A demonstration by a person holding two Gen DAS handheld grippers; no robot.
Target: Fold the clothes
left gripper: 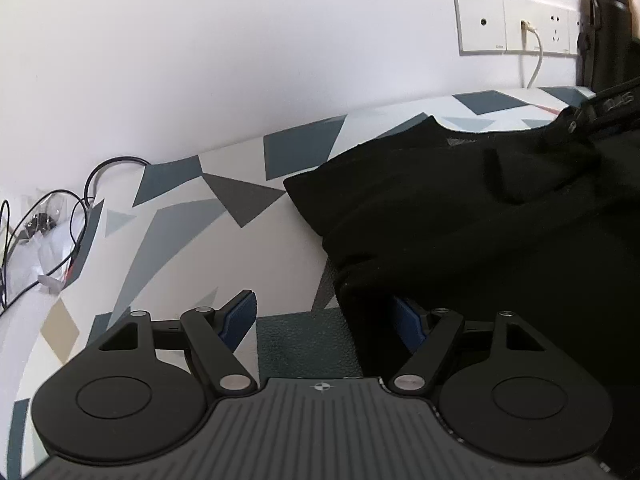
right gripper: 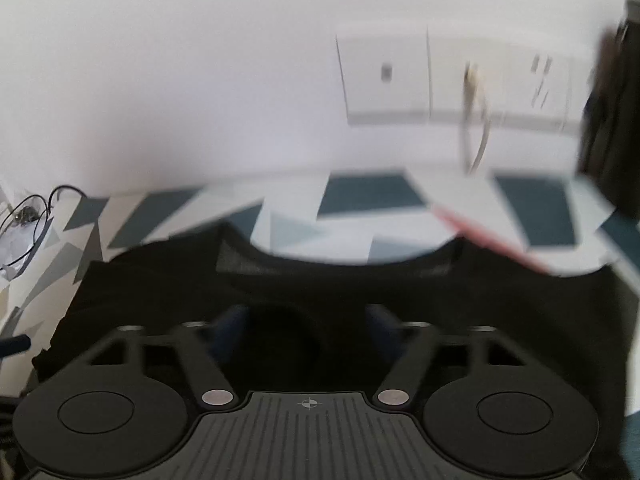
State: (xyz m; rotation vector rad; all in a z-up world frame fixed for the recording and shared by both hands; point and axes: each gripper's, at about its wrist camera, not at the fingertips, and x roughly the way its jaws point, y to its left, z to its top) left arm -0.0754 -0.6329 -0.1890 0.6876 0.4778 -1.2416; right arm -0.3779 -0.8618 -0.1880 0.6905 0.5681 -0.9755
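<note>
A white wall w/ a row of socket plates [left gripper: 516,24] is seen behind a table covered in a geometric-print cloth [left gripper: 180,216] of grey, blue and white patches. Cables [left gripper: 60,216] are piled at the far left edge, and a white cord [left gripper: 536,60] is plugged into one socket. The black garment [left gripper: 460,216] is spread flat on the cloth, neckline toward the wall, presumably laid out so edges can be picked up for a fold.

The left gripper [left gripper: 328,316] is held low at the garment's left edge w/ jaws spread wide; nothing is gripped. One blue pad [left gripper: 240,316] is over bare cloth, while the other is partly tucked under or against the fabric edge — which of the two can't be told. Probably it's placed to take that side edge.

The right gripper [right gripper: 308,320] is held over the garment's middle, approx. below the collar, jaws also wide apart and empty. Its view is badly motion-blurred, so pad contact w/ the fabric can't be judged. A dark object at the right edge of both views is cut off and not identifiable. Sleeves and hem aren't made out; black-on-black folds are hard to read.
</note>
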